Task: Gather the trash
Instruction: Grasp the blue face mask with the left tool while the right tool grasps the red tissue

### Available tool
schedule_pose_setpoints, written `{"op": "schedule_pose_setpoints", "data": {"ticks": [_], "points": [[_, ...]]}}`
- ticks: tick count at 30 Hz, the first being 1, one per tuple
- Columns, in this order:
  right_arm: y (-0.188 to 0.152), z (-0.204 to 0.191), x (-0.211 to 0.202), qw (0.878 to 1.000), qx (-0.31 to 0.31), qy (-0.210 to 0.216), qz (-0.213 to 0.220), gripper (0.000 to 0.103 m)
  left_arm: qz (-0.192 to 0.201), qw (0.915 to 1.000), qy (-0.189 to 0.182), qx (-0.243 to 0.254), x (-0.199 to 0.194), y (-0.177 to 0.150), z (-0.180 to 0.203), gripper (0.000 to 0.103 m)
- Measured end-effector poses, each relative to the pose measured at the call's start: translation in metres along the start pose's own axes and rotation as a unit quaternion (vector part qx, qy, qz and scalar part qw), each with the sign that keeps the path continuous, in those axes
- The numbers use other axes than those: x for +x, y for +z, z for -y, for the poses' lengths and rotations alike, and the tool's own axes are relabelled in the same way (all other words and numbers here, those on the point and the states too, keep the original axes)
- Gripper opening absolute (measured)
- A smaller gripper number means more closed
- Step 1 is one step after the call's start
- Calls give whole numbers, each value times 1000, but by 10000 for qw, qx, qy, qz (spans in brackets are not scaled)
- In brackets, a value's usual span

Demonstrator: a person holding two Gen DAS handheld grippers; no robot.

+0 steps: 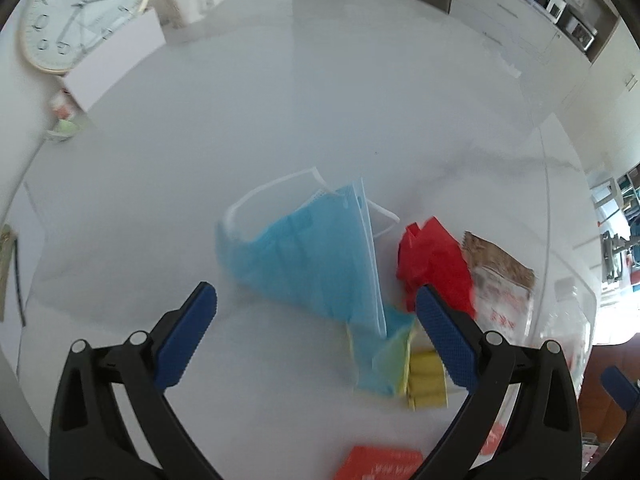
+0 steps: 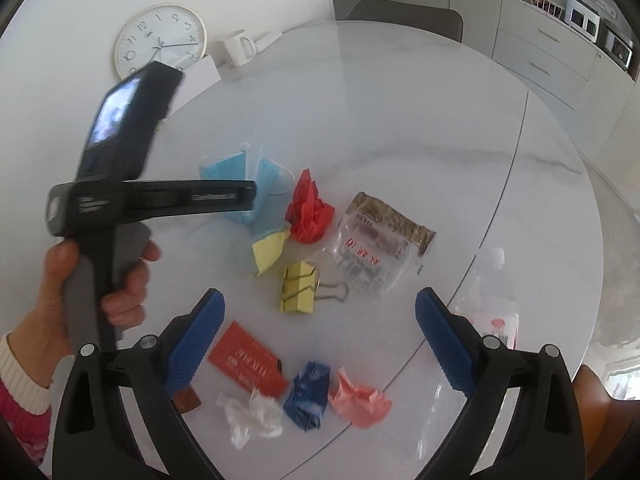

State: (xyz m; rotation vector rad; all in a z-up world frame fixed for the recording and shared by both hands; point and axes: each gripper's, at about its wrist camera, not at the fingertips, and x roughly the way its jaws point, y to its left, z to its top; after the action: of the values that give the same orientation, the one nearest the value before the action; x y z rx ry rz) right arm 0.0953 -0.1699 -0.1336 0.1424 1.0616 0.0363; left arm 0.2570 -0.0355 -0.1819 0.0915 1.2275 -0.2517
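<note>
In the left wrist view, the blue face mask (image 1: 320, 256) lies flat on the white table (image 1: 280, 100), a little ahead of the left gripper (image 1: 316, 336) and between the lines of its two fingers. I judge it very light, soft and floppy, so it will fold when squeezed; the best hold is probably on the pleated body, not on the thin white ear loops (they would slip). Beside it, to the right, sit a crumpled red paper (image 1: 434, 268) and a clear snack bag (image 1: 500, 280). The jaws stand wide apart and hold nothing; they touch nothing that I can see.

In the right wrist view, the right gripper (image 2: 320, 340) is also spread wide and empty, above the table. Near it lie a red card (image 2: 248, 362), a white plastic scrap (image 2: 252, 416), a blue wad (image 2: 308, 396) and a pink wad (image 2: 360, 402), all light and easy to crush. The yellow binder clip (image 2: 298, 288) is stiff, and maybe it is not trash. The left hand (image 2: 100, 280) holds its tool over the mask.
</note>
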Motion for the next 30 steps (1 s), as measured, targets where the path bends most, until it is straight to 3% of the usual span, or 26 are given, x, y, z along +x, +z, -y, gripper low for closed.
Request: {"op": "schedule_pose_setpoints", "data": {"ticks": [3, 6, 8, 10, 12, 14, 18, 23, 24, 25, 26, 30], "points": [[3, 4, 11, 10000, 48, 6, -68, 96, -105, 9999, 71, -2, 19, 8, 1, 95], [6, 5, 21, 9999, 79, 9, -139, 96, -191, 9998, 97, 44, 30, 11, 1, 83], [10, 6, 27, 9998, 88, 11, -179, 96, -268, 9996, 63, 57, 37, 14, 0, 53], [14, 5, 31, 9998, 93, 23, -185, 96, -393, 9992, -78, 16, 44, 19, -3, 33], [21, 4, 37, 9998, 109, 79, -173, 96, -385, 9991, -134, -65, 47, 22, -8, 19], [28, 3, 46, 9997, 89, 129, -188, 94, -350, 9991, -218, -111, 44, 24, -12, 13], [47, -2, 76, 9987, 72, 315, -394, 72, -139, 9995, -244, -110, 31, 26, -20, 9], [70, -4, 124, 9966, 186, 227, -764, 57, 67, 9996, -262, -75, 6, 13, -28, 9], [72, -4, 130, 9961, 179, 212, -835, 48, 110, 9996, -264, -63, 1, 12, -31, 9], [74, -6, 139, 9950, 156, 196, -964, 32, 144, 9995, -261, -59, -4, 10, -34, 9], [74, -7, 144, 9942, 149, 206, -1046, 25, 176, 9995, -253, -82, -10, 8, -37, 9], [77, -16, 136, 9952, -16, 216, -957, 19, 281, 9991, -286, -116, -28, -5, -44, 9]]}}
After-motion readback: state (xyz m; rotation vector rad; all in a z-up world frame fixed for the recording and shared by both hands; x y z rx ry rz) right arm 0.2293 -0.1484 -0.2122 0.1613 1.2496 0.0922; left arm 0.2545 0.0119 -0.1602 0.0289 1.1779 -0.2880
